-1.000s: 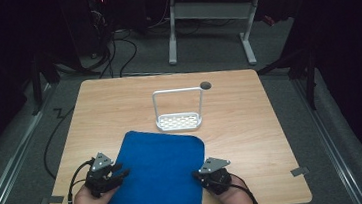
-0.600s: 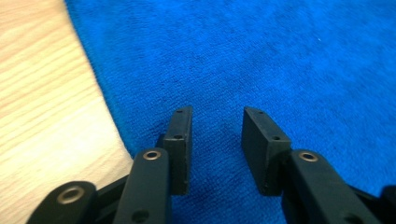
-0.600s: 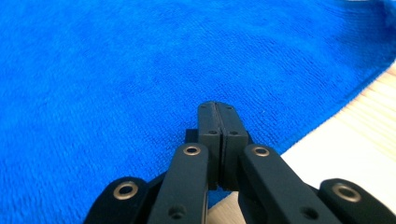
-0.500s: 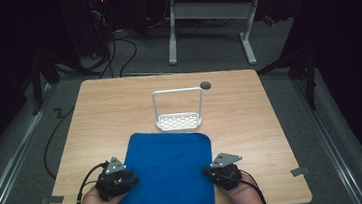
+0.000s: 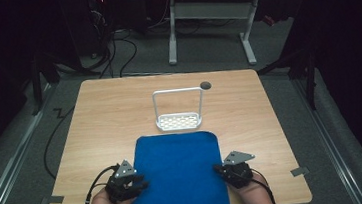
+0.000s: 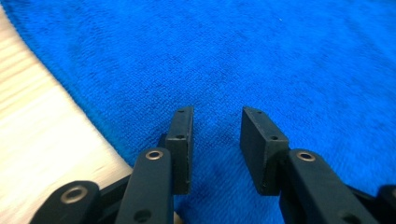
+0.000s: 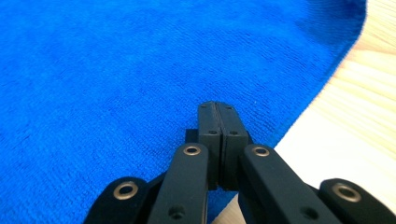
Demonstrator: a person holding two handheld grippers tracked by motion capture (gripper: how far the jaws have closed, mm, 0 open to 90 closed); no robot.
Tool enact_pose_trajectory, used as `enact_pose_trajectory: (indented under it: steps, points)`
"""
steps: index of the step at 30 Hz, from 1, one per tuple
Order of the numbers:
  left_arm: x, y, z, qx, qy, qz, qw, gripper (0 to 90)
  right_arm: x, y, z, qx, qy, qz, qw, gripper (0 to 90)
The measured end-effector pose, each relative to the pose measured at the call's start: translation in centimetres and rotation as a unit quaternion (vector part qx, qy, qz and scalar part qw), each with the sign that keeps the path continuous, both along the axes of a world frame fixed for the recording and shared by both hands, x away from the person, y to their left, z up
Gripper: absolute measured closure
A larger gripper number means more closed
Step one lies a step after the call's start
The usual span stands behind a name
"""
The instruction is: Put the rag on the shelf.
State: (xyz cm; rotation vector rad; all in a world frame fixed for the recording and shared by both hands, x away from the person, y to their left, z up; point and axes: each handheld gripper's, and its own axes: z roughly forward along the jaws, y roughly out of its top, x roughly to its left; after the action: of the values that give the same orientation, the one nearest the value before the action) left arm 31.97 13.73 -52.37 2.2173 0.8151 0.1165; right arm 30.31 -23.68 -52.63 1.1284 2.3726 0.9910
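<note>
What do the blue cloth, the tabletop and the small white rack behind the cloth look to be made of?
Blue cloth: soft terry or microfibre, matte; a fine looped nap shows up close. Tabletop: light wood or wood-look laminate, smooth, with straight grain lines. White rack: probably plastic or coated metal, with a perforated base and a thin hoop; too small to settle.

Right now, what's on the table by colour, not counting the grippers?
Blue: 1, the blue towel
White: 1, the white wire-handled rack
Total: 2
</note>
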Motion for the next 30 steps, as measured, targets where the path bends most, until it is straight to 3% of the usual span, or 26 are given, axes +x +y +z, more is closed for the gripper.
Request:
enact_pose_trajectory:
  steps: [3, 8, 13, 15, 19, 20, 23, 26, 30]
  points:
    - [-0.3, -0.8, -0.1, -0.010, 0.002, -0.022, 0.9997, 65.5, -0.3, -1.4, 0.0, -0.003, -0.002, -0.014, 0.9999, 90.0]
    - [-0.4, -1.3, -0.2, -0.014, 0.000, -0.035, 0.9993, 65.4, -0.6, -3.2, 0.0, 0.010, 0.005, -0.044, 0.9989, 90.0]
    - [-0.4, -1.2, -0.2, -0.017, 0.002, -0.036, 0.9992, 65.2, -0.6, -2.9, 0.1, -0.003, -0.002, -0.044, 0.9990, 90.0]
    - [-0.4, -1.1, -0.1, -0.014, -0.007, -0.032, 0.9994, 64.5, -0.7, -2.9, 0.1, -0.002, -0.003, -0.044, 0.9990, 89.3]
    - [0.0, -0.2, 0.2, -0.028, -0.020, 0.001, 0.9994, 62.5, -0.7, -3.1, 0.5, 0.028, -0.022, -0.050, 0.9981, 83.8]
    - [0.3, 0.3, 0.2, -0.033, -0.020, 0.020, 0.9991, 62.5, -0.7, -3.2, 0.6, 0.040, -0.021, -0.056, 0.9974, 82.2]
    - [1.4, 1.4, 0.0, -0.045, -0.025, 0.057, 0.9971, 62.1, -0.6, -3.3, 0.5, 0.044, -0.023, -0.056, 0.9972, 80.2]
    - [3.3, 2.3, -0.5, -0.064, -0.009, 0.103, 0.9925, 61.0, -0.5, -3.4, 0.5, 0.044, -0.025, -0.054, 0.9972, 79.2]
    - [5.0, 1.9, -0.6, -0.058, -0.011, 0.118, 0.9913, 59.0, -0.3, -3.4, 0.5, 0.039, -0.027, -0.058, 0.9971, 79.5]
